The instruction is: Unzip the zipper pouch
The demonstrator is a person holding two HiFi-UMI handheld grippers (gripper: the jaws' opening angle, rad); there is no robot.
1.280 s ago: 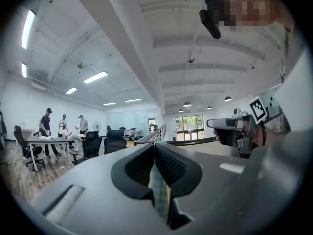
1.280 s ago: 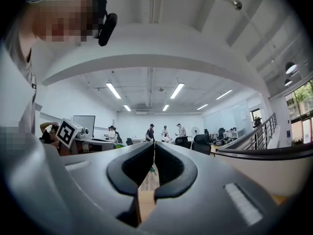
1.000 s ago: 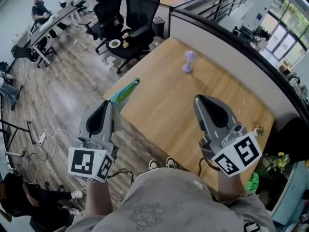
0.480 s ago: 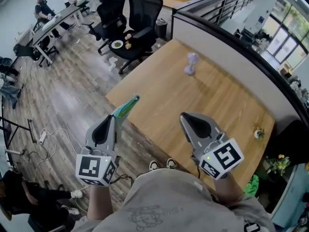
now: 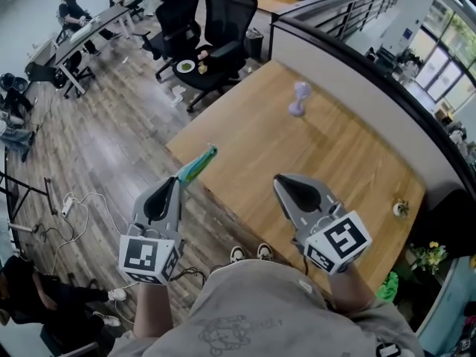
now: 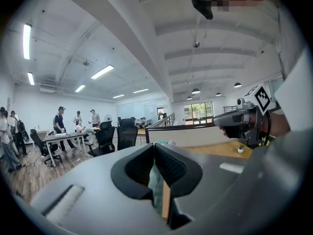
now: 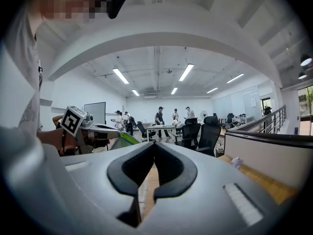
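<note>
The zipper pouch [image 5: 198,162] is a slim teal and green bag. It sticks out past the table's near left corner, up in the air. My left gripper [image 5: 177,178] is shut on its near end, and teal fabric [image 6: 155,187] shows pinched between the pads. My right gripper [image 5: 277,178] hovers over the wooden table [image 5: 335,162], a little to the right of the pouch, shut with nothing between its jaws. In the right gripper view the pouch [image 7: 124,140] shows at the left, beside the left gripper's marker cube [image 7: 73,121].
A small purple object [image 5: 300,99] stands on the far part of the table. A tiny potted plant [image 5: 401,208] sits near the right edge. Black office chairs [image 5: 216,28] stand beyond the table's far left corner. A low partition wall [image 5: 357,65] runs along the back.
My right gripper has drawn back and leftward, nearer the pouch and the table's near edge. The left gripper keeps hold of the pouch and has shifted only slightly.
</note>
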